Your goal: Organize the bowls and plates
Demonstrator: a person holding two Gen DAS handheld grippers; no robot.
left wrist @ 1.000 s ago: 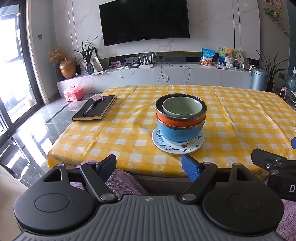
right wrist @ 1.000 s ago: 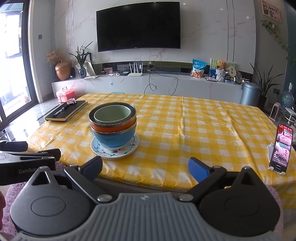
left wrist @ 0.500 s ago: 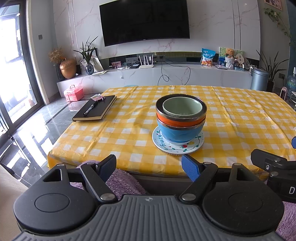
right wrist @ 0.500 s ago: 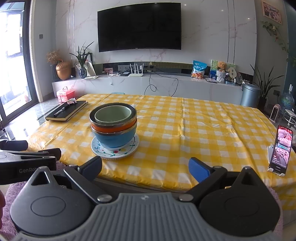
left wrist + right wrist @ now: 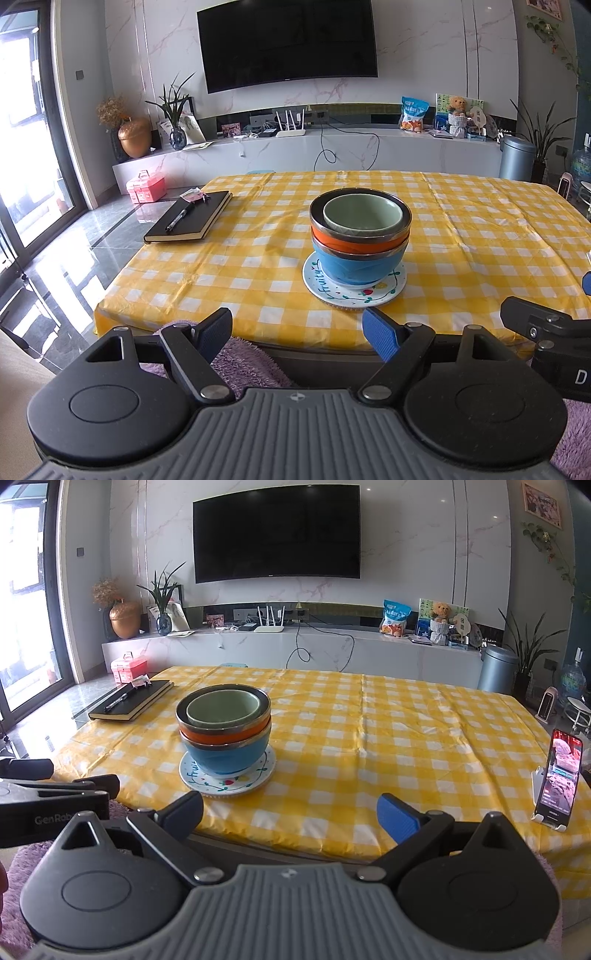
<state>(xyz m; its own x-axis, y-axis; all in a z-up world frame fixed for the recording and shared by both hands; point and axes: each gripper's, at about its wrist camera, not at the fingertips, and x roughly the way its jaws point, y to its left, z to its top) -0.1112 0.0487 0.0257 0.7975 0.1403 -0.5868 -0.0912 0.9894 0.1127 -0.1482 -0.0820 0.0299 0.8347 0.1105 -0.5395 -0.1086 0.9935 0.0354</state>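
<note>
table (image 5: 229, 280): I see the yellow check cloth in both views; near edge sits just ahead of both grippers.
notebook (image 5: 190, 221): black, far left corner of the table, pen (image 5: 180, 217) lying on its cover; both views show it.
plate (image 5: 384, 291): white, painted rim with "fruity" lettering, flat on the cloth near the front edge. Left view has it right of centre, right view left of centre (image 5: 255, 779).
blue bowl (image 5: 356, 264): sits on the plate, bottom of the stack.
orange bowl (image 5: 347, 243): nested in the blue one, metal rim showing.
green bowl (image 5: 364, 216): smallest, nested on top, upright.
phone (image 5: 559, 777): only my right view has it, propped upright on a stand at the table's right edge, screen lit.
left gripper (image 5: 297, 326): fingers spread wide, nothing between them, short of the table edge, well apart from the stack. Its body also shows at the left edge of the right view.
right gripper (image 5: 290, 810): fingers spread wide, nothing held, also short of the table. Left view catches only its black body at the far right.
purple fabric (image 5: 243, 362): fuzzy, under both grippers.
</note>
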